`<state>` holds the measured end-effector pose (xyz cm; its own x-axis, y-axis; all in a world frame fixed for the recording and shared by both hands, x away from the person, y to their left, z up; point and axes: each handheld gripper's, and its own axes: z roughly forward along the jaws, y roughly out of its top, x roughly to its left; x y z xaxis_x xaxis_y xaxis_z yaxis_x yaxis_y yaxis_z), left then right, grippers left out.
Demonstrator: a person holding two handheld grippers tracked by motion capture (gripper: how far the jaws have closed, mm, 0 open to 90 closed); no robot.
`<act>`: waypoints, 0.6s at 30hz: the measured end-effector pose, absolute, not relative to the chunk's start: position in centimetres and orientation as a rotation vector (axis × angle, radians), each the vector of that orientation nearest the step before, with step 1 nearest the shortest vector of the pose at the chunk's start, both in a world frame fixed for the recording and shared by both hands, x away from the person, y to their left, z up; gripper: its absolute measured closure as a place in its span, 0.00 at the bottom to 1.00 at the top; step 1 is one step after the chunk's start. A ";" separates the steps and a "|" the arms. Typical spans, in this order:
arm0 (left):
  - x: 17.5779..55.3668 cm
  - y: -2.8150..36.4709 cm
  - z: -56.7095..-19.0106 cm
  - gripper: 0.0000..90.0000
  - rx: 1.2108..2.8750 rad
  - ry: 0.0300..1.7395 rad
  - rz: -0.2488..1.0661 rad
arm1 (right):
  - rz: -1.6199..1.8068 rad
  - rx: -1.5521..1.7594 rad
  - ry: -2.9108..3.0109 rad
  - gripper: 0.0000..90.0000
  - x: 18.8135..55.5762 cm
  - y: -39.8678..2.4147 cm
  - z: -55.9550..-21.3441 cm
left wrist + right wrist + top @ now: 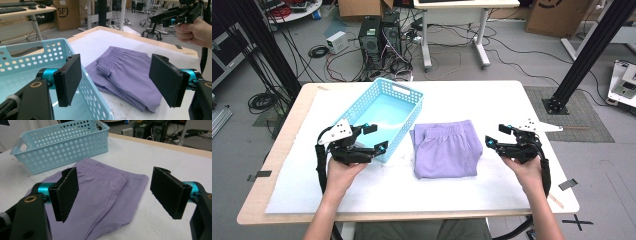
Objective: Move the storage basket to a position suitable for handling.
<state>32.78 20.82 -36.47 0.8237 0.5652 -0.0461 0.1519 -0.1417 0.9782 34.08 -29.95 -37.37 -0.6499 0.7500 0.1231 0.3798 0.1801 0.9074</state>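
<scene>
Both grippers, left point(373, 137) and right point(495, 136), jaws apart and empty, flank folded shorts point(446, 148); basket point(409, 125) touches shorts' left edge

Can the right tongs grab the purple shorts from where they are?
Probably yes. The right tongs are open and point at the purple shorts, with only bare white table cover between them. The blue basket sits on the shorts' far side.

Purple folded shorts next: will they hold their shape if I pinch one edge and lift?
Probably not: the purple shorts look like thin, soft cloth, so the folded layers would likely droop open. The gathered waistband looks thicker, perhaps a firmer grip. Likely light.
</scene>
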 end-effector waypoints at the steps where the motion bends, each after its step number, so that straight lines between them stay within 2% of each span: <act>1: 32.8 20.8 -36.4 0.29 1.697 0.560 0.391 | 1.460 1.062 2.108 0.26 34.1 -30.0 -37.3; 18: 33.0 21.5 -35.9 0.29 1.690 0.554 0.441 | 1.444 1.049 2.097 0.26 34.5 -29.9 -36.9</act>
